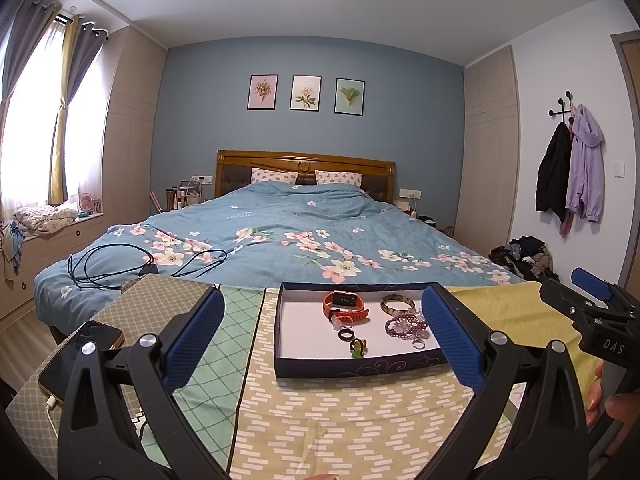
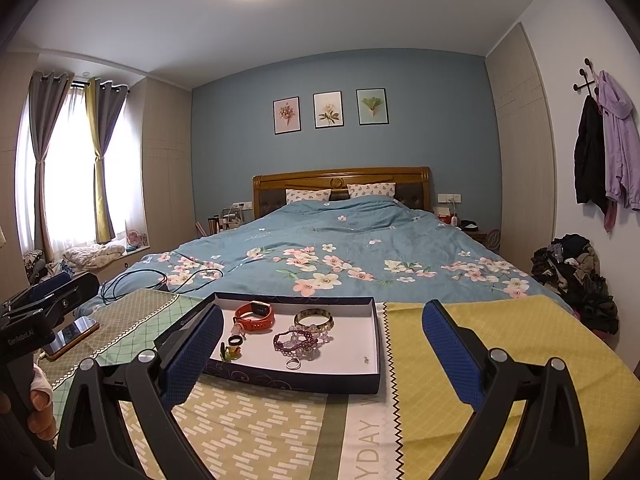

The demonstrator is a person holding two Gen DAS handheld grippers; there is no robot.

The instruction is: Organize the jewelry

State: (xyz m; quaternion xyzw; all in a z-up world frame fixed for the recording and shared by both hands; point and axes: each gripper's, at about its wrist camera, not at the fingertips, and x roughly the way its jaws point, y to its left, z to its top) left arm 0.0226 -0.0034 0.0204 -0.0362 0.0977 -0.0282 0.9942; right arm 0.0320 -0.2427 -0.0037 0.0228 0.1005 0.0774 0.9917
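Note:
A dark blue tray (image 1: pixel 360 366) (image 2: pixel 296 380) with a white floor lies on the cloth-covered table. In it are an orange watch (image 1: pixel 346 306) (image 2: pixel 256 316), a patterned bangle (image 1: pixel 396 304) (image 2: pixel 314 320), purple bead bracelets (image 1: pixel 404 326) (image 2: pixel 298 340), a black ring (image 1: pixel 346 335) (image 2: pixel 236 340), a green-yellow ring (image 1: pixel 357 347) (image 2: pixel 230 352) and a silver ring (image 1: pixel 418 345) (image 2: pixel 293 363). My left gripper (image 1: pixel 323 294) hovers open just short of the tray, holding nothing. My right gripper (image 2: pixel 324 310) is also open and empty, to the tray's right.
A phone (image 1: pixel 80 356) (image 2: pixel 72 334) on a charging lead lies at the table's left edge. Behind the table is a bed with a black cable (image 1: pixel 112 264) on its blue cover. Clothes (image 2: pixel 576 276) are piled on the floor at the right.

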